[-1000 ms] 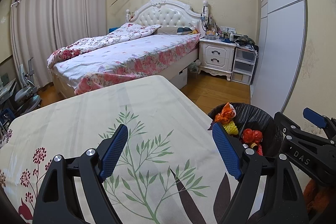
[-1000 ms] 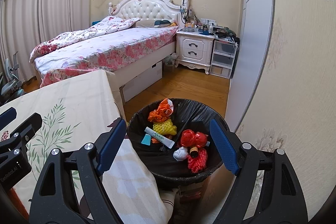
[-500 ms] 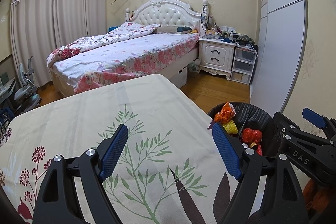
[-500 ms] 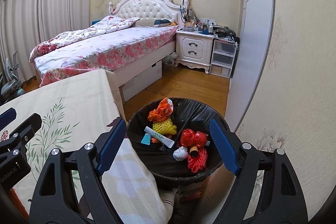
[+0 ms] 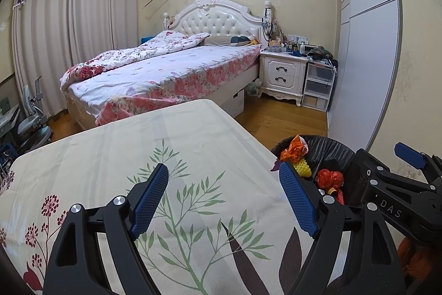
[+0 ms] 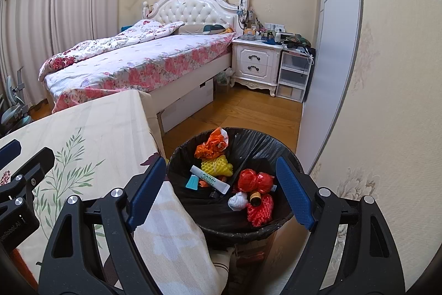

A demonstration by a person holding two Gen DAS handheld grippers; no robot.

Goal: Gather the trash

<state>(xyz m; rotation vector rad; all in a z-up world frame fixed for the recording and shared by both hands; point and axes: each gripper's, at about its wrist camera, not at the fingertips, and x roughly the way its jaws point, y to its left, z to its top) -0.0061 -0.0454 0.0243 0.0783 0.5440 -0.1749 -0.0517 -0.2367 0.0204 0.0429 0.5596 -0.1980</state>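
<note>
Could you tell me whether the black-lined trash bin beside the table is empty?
No. The trash bin holds a yellow foam net, red bags and other scraps.

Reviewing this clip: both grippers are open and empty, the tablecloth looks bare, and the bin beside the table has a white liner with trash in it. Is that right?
Not quite. The liner in the bin is black, not white, as the right wrist view shows. The rest stands: the left gripper and right gripper are open and empty, the tablecloth shows no trash, and the bin holds trash such as a yellow foam net.
</note>
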